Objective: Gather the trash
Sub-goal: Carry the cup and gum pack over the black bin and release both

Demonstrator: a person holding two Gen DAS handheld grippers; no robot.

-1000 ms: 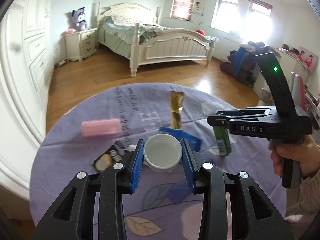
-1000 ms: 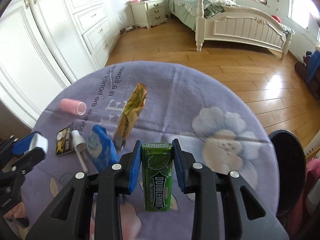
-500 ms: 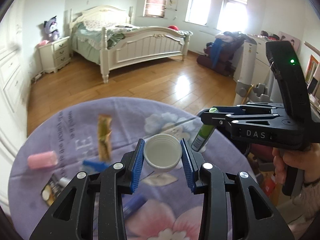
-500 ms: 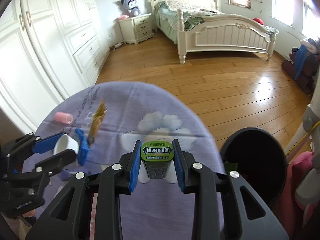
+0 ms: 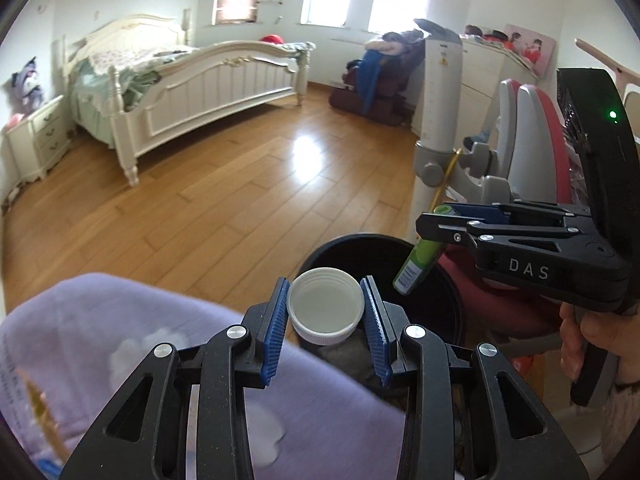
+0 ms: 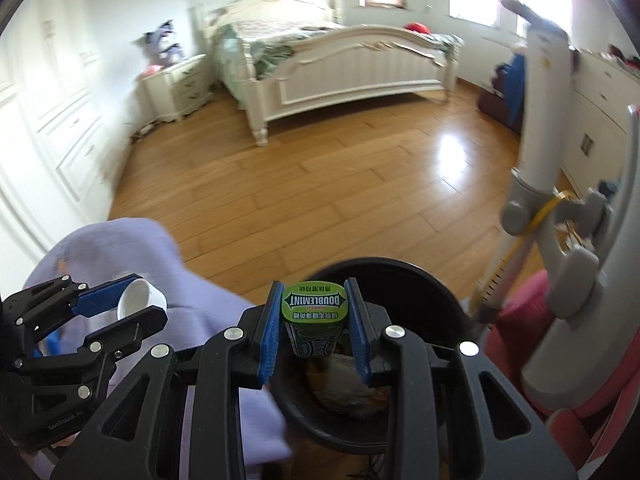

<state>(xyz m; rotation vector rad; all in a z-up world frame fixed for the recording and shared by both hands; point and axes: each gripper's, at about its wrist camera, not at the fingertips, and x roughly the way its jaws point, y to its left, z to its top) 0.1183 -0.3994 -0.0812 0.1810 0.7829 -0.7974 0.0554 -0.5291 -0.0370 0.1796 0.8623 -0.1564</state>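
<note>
A: Left gripper [image 5: 326, 312]?
B: Clamped on white cap [image 5: 325, 305], pads against its sides, hollow side facing camera. Held at near rim of black bin [image 5: 452, 308], beside purple-covered table [image 5: 120, 320].
A: Right gripper [image 6: 313, 320]?
B: Closed on green Doublemint pack [image 6: 314, 306], squeezed across narrow sides. Long axis tilted down into bin's mouth, printed end up toward camera, lower end toward bin.
A: Bin contents?
B: Dark clutter, can't identify.
</note>
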